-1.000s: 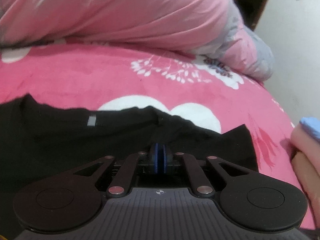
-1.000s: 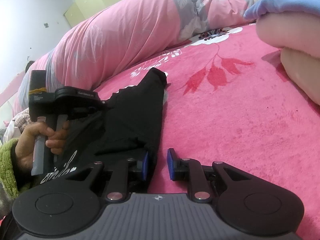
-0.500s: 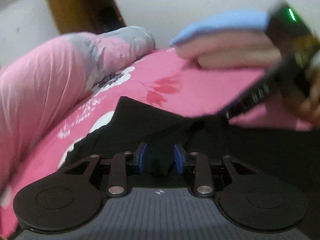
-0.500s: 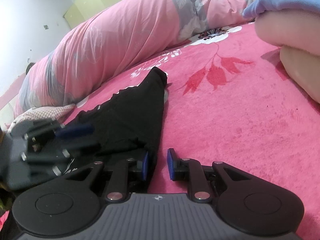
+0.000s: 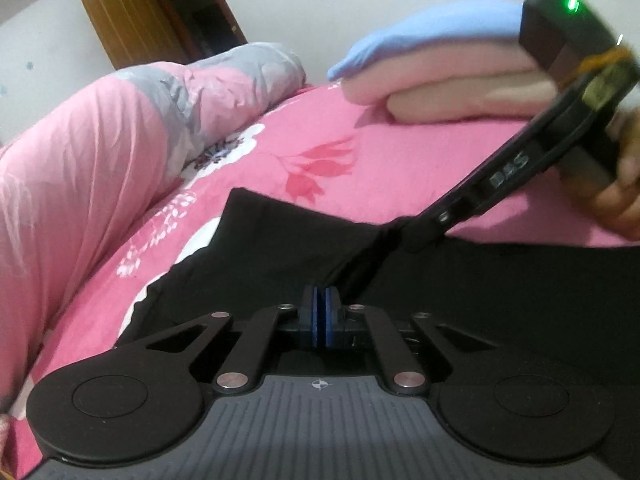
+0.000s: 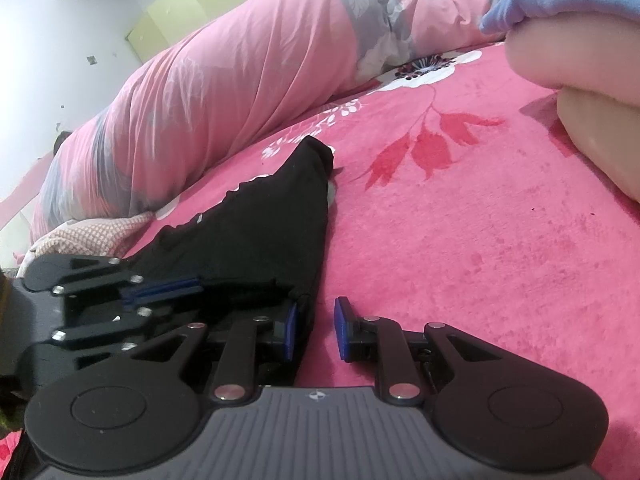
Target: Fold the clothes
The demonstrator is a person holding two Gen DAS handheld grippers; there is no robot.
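A black garment point(image 5: 280, 248) point(image 6: 276, 232) lies on the pink floral blanket point(image 6: 460, 240). My left gripper point(image 5: 320, 316) sits low over it. Its jaws are closing, and the blue pads meet on a raised fold of the black cloth. In the right wrist view the left gripper point(image 6: 196, 286) comes in from the left, pinching the garment's near edge. My right gripper point(image 6: 316, 330) rests at the garment's right edge with its pads apart. Black fabric lies against its left pad and pink blanket shows in the gap. Seen from the left wrist, the right gripper point(image 5: 420, 236) touches the cloth, held by a hand point(image 5: 624, 200).
A rolled pink and grey duvet point(image 6: 240, 100) point(image 5: 100, 152) lines the far side of the bed. Folded clothes, blue over pink and beige point(image 5: 440, 76) point(image 6: 580, 60), are stacked at the right. A pink checked cloth point(image 6: 88, 236) lies at the left. A wooden door point(image 5: 132, 16) stands behind.
My left gripper swung from the garment's collar side over beside the right gripper and rolled. Its jaws opened around a fold, then shut on it. The right gripper has not moved.
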